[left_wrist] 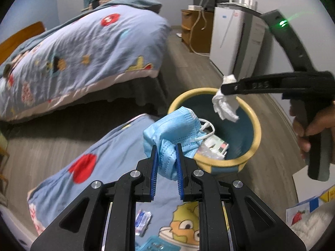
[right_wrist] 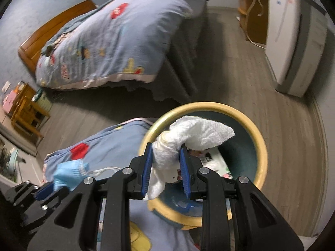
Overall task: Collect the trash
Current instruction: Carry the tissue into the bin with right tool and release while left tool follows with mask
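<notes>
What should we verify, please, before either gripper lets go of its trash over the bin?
1. Left gripper clamped on the blue face mask: ok.
2. Right gripper clamped on the white tissue: ok.
3. Tissue above the bin opening: ok; in both views it hangs inside the yellow rim.
4. Mask above the opening: not ok; most of it hangs at or outside the near rim, over the bedspread.
5. Room left in the bin: ok; some packaging lies at the bottom.
6. Mask's ear loop free of the fingers: cannot tell.
</notes>
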